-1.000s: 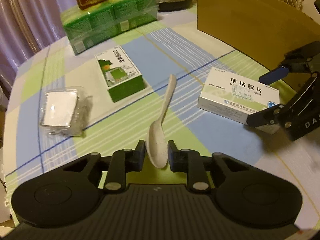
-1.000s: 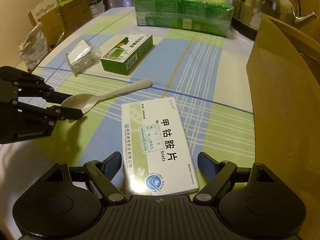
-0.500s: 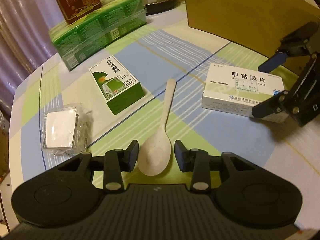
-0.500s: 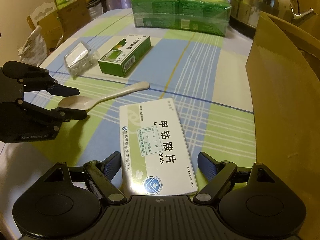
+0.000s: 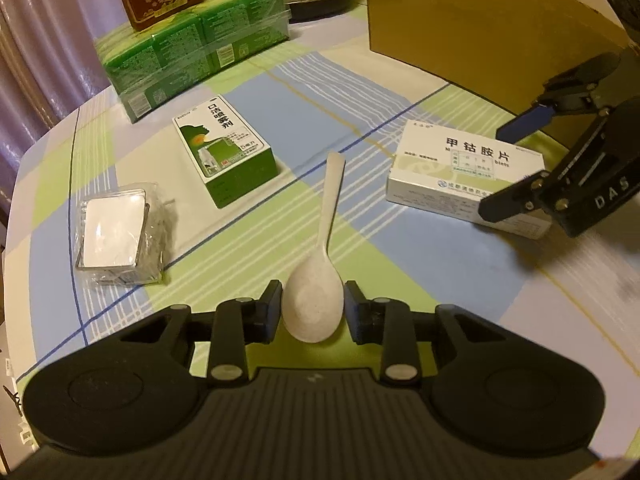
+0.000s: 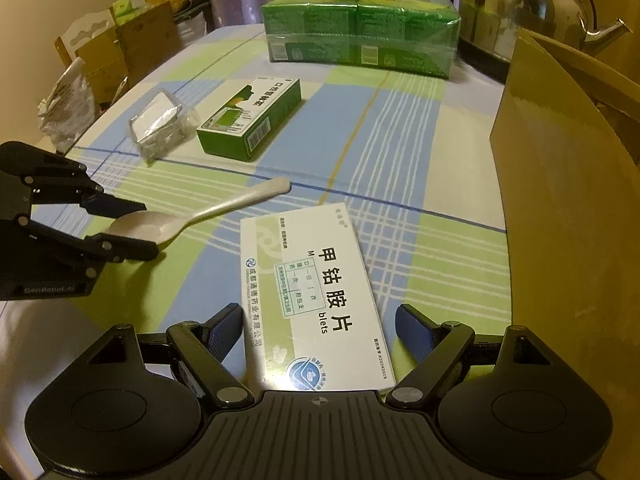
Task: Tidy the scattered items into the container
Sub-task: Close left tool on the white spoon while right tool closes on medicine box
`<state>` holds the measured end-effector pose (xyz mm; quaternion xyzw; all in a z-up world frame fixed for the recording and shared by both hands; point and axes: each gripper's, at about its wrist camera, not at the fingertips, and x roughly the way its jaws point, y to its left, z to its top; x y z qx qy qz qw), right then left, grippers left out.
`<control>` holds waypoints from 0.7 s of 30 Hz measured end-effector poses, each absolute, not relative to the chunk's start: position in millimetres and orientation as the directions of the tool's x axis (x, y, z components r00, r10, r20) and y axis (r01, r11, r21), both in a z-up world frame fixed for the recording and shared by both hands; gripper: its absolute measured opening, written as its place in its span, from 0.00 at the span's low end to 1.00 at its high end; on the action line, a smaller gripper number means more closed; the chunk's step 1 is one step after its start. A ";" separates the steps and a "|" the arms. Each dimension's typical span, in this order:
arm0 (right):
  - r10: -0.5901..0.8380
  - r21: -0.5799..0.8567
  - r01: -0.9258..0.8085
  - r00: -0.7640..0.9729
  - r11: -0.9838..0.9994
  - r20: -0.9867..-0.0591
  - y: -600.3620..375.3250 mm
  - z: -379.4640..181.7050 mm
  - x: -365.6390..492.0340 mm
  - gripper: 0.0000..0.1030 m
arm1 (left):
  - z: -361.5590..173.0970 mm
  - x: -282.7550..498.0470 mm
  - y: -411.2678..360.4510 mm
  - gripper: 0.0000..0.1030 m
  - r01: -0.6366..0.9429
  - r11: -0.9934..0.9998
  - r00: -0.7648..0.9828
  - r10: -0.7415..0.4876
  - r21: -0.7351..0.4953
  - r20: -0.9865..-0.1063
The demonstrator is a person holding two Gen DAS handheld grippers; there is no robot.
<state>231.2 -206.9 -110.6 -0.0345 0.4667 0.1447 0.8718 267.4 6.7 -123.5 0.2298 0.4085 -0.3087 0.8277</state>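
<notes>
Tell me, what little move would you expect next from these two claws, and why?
Probably both close: the left gripper brackets the spoon bowl, the right gripper straddles the white box, both open, items still on the table.

Looking low and close across the checked table (image 5: 360,92) from its near edge, left view toward the far right corner, right view straight ahead, both seeing the spoon (image 5: 320,264) (image 6: 192,216).

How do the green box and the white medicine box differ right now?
The green box is thicker, compact and free of both grippers; the white medicine box is flatter, longer and sits between the right gripper's open jaws. Both lie flat on the tablecloth.
</notes>
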 end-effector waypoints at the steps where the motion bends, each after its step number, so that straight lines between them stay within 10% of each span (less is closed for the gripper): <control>1: 0.222 0.075 -0.287 0.523 0.955 -0.823 -206.7 -110.6 231.4 0.78 | -124.1 266.5 6.6 0.27 0.701 0.702 0.476 -0.324 0.129 -0.818; 5: 0.224 0.078 -0.288 0.517 0.954 -0.826 -205.9 -112.0 232.4 0.78 | -125.8 257.8 3.1 0.41 0.718 0.662 0.519 -0.300 0.217 -0.800; 21: 0.234 0.094 -0.281 0.524 0.955 -0.819 -208.1 -111.4 234.8 0.78 | -124.2 269.4 7.7 0.28 0.738 0.661 0.458 -0.341 0.136 -0.821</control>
